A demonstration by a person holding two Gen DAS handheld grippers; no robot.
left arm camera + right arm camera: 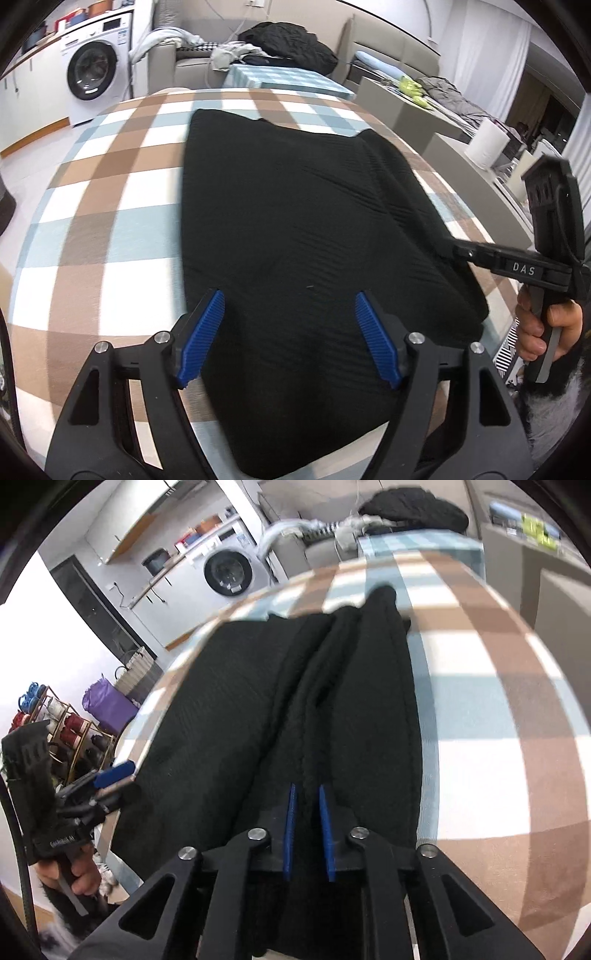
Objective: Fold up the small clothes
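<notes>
On the checked blanket that covered the table, a black garment was laid flat, its long sides running away from the near edge. Along the garment's right side a strip of fabric was seen doubled over toward the middle, forming a raised ridge.

The left gripper was held above the near end of the garment with its blue pads spread wide; nothing was gripped between them. The right gripper was positioned at the folded strip, its pads brought nearly together with black cloth bunched in the narrow gap. The cloth was judged to be pinched, though the contact itself could not be made out clearly.

The garment was judged to be light, soft and limp, with a ribbed knit that should offer good friction against the ridged pads. No stiffness was to be expected; any unsupported part would sag and drag over the blanket. Hold was best taken at hems or corners, through all layers of a fold at once, so that the doubled strip would not slip apart.
</notes>
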